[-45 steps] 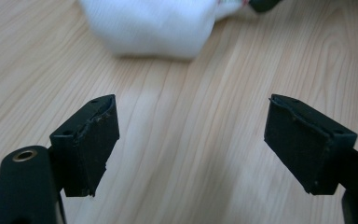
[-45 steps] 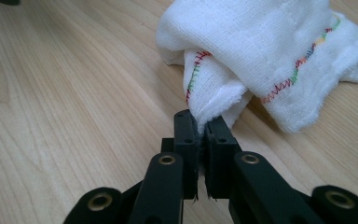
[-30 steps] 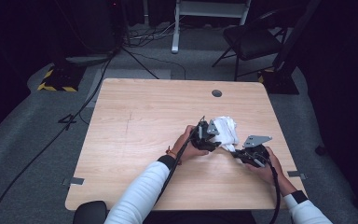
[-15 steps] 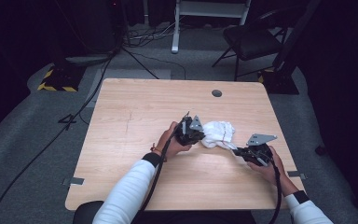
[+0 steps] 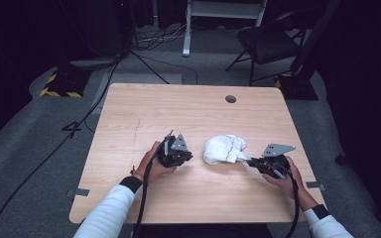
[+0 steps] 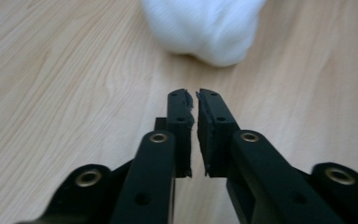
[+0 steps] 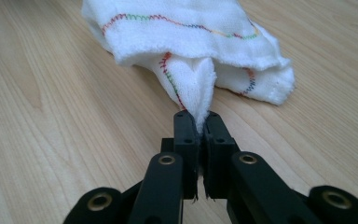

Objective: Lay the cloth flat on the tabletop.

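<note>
A crumpled white cloth [image 5: 222, 148] with a coloured stitched hem lies on the wooden table [image 5: 178, 114], right of centre. My right gripper [image 5: 246, 161] is shut on a pinched corner of the cloth [image 7: 186, 32], which bunches out from between the jaws [image 7: 197, 119]. My left gripper [image 5: 190, 157] hovers low over the table a short way left of the cloth [image 6: 205, 28], pointing at it. Its jaws [image 6: 195, 95] have just been opening and stand a narrow slit apart with nothing between them.
A round cable hole [image 5: 230, 99] sits near the table's far edge. Bare wood stretches to the left and far side. Beyond the table stand a dark chair [image 5: 268, 44] and cables on the floor [image 5: 144, 59].
My left gripper has let go of the cloth and drawn away to the left. The cloth has settled on the table. The right gripper has stayed put, still holding its corner.
</note>
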A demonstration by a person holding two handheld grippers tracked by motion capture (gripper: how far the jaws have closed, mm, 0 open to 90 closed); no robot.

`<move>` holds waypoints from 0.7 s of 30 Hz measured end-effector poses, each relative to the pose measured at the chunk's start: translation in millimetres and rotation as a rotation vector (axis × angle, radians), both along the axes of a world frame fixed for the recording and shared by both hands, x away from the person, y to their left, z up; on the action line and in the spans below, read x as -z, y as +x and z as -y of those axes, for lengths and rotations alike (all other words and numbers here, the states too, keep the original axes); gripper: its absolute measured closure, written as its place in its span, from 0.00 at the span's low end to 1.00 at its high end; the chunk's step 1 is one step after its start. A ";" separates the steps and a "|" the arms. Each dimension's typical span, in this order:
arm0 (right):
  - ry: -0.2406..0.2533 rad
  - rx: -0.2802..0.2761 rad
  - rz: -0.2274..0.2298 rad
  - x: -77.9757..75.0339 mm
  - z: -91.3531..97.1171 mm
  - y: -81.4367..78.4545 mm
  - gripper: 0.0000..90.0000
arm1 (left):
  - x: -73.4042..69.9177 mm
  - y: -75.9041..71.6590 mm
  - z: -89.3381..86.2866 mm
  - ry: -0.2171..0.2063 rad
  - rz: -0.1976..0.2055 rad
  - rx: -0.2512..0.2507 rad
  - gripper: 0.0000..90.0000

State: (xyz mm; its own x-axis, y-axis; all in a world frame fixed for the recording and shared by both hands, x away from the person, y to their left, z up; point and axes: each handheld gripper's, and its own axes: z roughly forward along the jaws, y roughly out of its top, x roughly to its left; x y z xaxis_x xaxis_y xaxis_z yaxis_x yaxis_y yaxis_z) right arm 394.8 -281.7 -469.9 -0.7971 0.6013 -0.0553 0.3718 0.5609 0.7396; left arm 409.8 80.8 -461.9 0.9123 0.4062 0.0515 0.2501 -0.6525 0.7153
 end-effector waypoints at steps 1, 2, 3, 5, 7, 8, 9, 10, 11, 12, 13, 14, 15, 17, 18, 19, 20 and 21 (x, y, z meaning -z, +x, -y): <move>0.003 -0.004 0.002 -0.9 -1.4 -0.6 0.96 | -0.9 -2.1 4.6 0.001 0.011 -0.001 0.80; 0.003 -0.006 0.003 -1.5 -2.4 -1.0 0.96 | -2.1 -5.1 13.0 -0.007 0.012 0.011 0.73; 0.000 -0.011 0.007 -2.3 -4.0 -1.7 0.96 | -3.0 -7.5 20.2 -0.018 0.016 0.029 0.69; 0.003 -0.014 0.009 -2.6 -5.8 -2.1 0.95 | -5.4 -11.5 37.2 -0.005 0.044 0.030 0.56; 0.002 -0.019 0.009 -2.4 -7.6 -2.4 0.96 | -8.3 -13.3 55.0 -0.012 0.069 0.030 0.42; 0.002 -0.022 0.008 -2.6 -8.1 -2.5 0.95 | -9.5 -13.8 61.5 -0.011 0.090 0.033 0.37; 0.001 -0.024 0.010 -2.6 -8.3 -2.5 0.96 | -10.2 -14.1 72.6 -0.014 0.111 0.042 0.33; 0.002 -0.026 0.013 -2.7 -8.4 -2.3 0.95 | -10.3 -13.0 81.6 -0.010 0.106 0.056 0.30; 0.005 -0.026 0.011 -2.6 -8.5 -2.2 0.95 | -9.7 -11.4 90.3 -0.009 0.095 0.067 0.28; 0.003 -0.028 0.010 -2.5 -8.7 -2.2 0.95 | -8.6 -9.9 98.1 -0.006 0.096 0.074 0.27; 0.003 -0.028 0.012 -2.3 -8.9 -2.4 0.95 | -6.8 -8.8 105.4 0.007 0.106 0.068 0.27; 0.005 -0.028 0.012 -2.2 -9.1 -2.6 0.95 | -4.2 -7.5 112.3 0.028 0.116 0.066 0.27; 0.004 -0.030 0.013 -2.3 -9.3 -2.9 0.95 | -1.4 -5.9 117.7 0.064 0.130 0.067 0.28; 0.003 -0.033 0.019 -2.8 -9.4 -3.4 0.95 | 3.4 -2.3 122.4 0.115 0.170 0.053 0.46; 0.002 -0.033 0.019 -3.0 -9.4 -3.6 0.95 | 3.6 0.1 120.8 0.120 0.165 0.063 0.57; 0.001 -0.034 0.021 -3.0 -9.3 -3.6 0.95 | 2.9 2.2 117.8 0.118 0.171 0.071 0.71; 0.001 -0.032 0.022 -3.4 -8.9 -3.5 0.95 | 0.5 4.6 112.5 0.103 0.175 0.060 0.81; 0.004 -0.030 0.025 -3.9 -8.2 -3.3 0.95 | -2.3 7.1 106.9 0.083 0.162 0.055 0.86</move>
